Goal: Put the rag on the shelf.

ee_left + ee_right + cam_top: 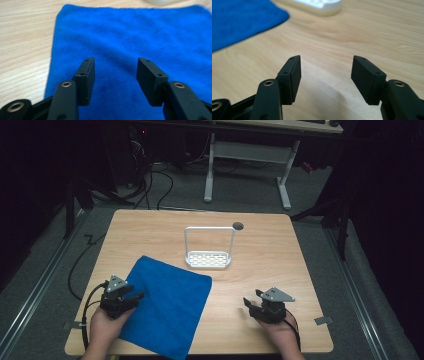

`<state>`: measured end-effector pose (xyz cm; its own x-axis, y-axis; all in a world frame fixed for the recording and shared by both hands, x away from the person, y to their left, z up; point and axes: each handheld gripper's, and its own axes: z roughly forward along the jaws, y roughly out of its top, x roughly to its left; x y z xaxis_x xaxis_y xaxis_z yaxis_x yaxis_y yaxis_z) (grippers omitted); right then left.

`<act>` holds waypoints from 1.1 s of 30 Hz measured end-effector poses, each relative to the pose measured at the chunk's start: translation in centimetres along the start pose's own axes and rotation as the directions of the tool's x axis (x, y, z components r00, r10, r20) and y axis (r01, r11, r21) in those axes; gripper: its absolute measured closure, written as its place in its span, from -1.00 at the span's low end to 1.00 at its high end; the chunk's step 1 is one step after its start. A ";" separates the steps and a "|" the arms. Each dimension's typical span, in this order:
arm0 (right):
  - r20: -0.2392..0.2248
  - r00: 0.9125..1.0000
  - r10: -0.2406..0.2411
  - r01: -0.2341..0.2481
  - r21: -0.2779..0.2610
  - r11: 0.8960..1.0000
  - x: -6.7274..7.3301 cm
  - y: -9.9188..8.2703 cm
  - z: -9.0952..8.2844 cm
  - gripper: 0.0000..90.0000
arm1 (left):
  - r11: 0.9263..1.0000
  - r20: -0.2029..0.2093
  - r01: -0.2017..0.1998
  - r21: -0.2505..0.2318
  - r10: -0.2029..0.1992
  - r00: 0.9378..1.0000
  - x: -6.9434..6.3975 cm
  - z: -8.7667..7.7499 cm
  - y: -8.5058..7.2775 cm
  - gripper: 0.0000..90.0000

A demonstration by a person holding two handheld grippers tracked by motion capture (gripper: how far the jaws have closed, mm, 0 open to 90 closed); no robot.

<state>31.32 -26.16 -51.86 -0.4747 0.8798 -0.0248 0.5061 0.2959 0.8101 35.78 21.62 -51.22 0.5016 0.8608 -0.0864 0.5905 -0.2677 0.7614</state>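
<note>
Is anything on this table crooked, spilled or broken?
Nothing is spilled or broken. The blue fleece cloth lies flat but turned at an angle to the wooden table, its near corner hanging over the front edge. The white plastic basket with a tall handle stands upright.

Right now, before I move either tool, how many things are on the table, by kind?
Blue cloth: 1
White rack with a tall handle: 1
Hand-held tool: 2, the left tool over the cloth's edge, the right tool over bare wood, both open
Total: 4
</note>
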 end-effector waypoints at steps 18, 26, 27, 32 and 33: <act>-0.024 1.000 -0.008 0.008 -0.015 1.000 0.3 0.4 0.7 -0.03 | 0.997 0.011 0.052 -0.063 -0.052 0.999 1.2 -0.7 -0.2 0.08; -0.064 0.996 -0.060 0.059 -0.025 0.998 2.1 1.1 1.2 0.15 | 0.997 0.007 0.055 -0.059 -0.054 0.998 1.6 -1.2 -0.5 0.24; -0.091 0.993 -0.071 0.069 -0.026 0.997 2.8 1.4 1.6 0.23 | 0.997 0.000 0.056 -0.061 -0.056 0.998 1.7 -1.3 -0.6 0.28; -0.141 0.985 -0.095 0.092 -0.031 0.995 4.5 2.3 2.3 0.39 | 0.997 -0.040 0.049 -0.051 -0.052 0.998 2.5 -1.8 -1.6 0.36; -0.141 0.985 -0.095 0.092 -0.031 0.995 4.5 2.3 2.3 0.39 | 0.997 -0.040 0.049 -0.051 -0.052 0.998 2.5 -1.8 -1.6 0.38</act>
<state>32.04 -20.66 -51.44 -0.6174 0.7864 -0.0192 0.4376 0.3637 0.8224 34.96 25.01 -51.43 0.4445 0.8902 -0.0994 0.5813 -0.2022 0.7881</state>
